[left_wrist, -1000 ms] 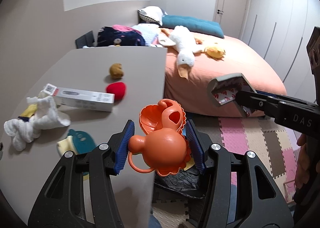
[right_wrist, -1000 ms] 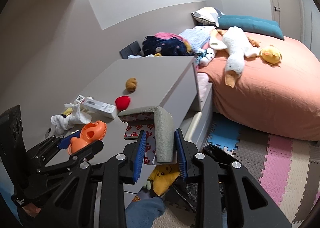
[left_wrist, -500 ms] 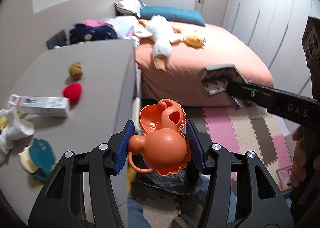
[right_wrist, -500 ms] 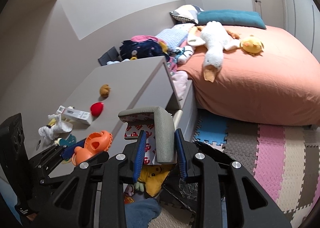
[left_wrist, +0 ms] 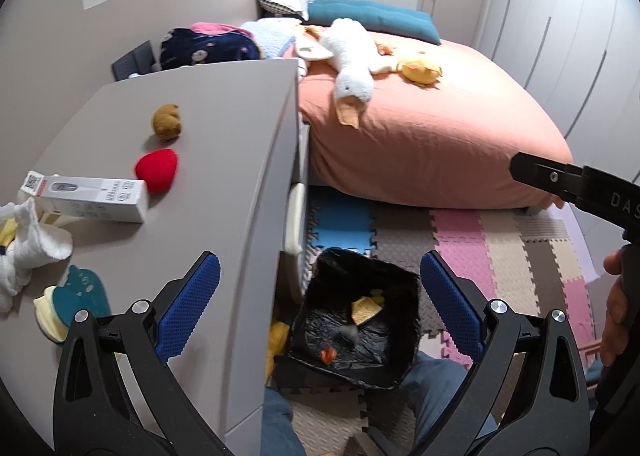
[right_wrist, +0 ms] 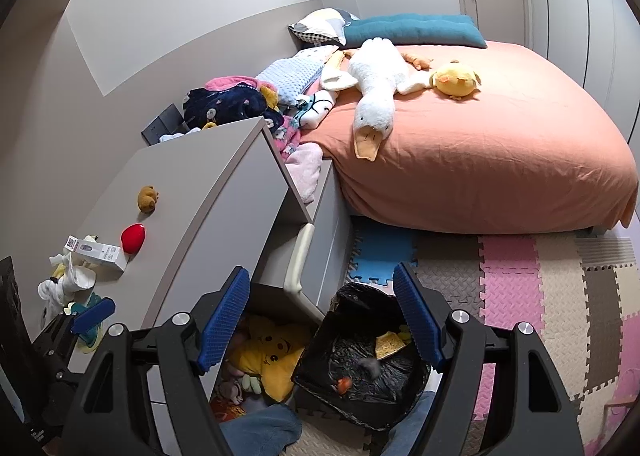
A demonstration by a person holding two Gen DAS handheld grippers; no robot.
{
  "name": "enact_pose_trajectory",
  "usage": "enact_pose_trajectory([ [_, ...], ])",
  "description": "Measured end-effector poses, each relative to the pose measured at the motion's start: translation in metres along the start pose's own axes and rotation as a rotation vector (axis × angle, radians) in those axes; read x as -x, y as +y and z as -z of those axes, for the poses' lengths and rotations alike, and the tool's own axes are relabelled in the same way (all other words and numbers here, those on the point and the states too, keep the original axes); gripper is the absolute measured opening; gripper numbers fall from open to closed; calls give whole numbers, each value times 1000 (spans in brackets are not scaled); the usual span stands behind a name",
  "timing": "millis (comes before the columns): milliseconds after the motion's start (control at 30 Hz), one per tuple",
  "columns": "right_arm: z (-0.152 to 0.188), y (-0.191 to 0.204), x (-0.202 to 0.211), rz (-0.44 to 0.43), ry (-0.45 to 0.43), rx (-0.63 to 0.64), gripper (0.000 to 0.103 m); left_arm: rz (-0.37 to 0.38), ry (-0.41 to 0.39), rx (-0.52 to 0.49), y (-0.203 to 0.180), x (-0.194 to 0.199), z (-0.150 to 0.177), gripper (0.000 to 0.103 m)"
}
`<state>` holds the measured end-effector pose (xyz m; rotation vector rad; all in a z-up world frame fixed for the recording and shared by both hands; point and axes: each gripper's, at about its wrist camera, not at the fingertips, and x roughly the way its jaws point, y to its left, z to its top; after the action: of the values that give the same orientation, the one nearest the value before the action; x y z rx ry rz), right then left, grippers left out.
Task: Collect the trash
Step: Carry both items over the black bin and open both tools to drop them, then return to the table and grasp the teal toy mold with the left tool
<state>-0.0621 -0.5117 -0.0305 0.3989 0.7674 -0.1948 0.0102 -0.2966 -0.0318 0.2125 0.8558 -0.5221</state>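
On the grey dresser top (left_wrist: 224,104) beside me, a brown plush ball (left_wrist: 167,121) is sitting toward its far edge, a red plush heart (left_wrist: 157,169) and a long white carton (left_wrist: 86,197) nearer. On the foam-tile floor (left_wrist: 500,240) below its front edge, a black-lined trash bin (left_wrist: 356,320) is standing open.

Bedroom clutter beyond the trash

A white plush goose (left_wrist: 352,68) lies on the far orange bed (left_wrist: 440,128); foam floor mats (left_wrist: 500,240) spread nearer, right.
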Motion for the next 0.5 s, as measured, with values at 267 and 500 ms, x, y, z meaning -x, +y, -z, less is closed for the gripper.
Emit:
enact_pose_trajectory([
  [267, 1, 13, -8, -30, 18, 15, 75, -25, -5, 24, 16, 2, 3, 97],
  [500, 2, 40, -15, -89, 30, 59, 75, -80, -22, 48, 37, 12, 8, 97],
])
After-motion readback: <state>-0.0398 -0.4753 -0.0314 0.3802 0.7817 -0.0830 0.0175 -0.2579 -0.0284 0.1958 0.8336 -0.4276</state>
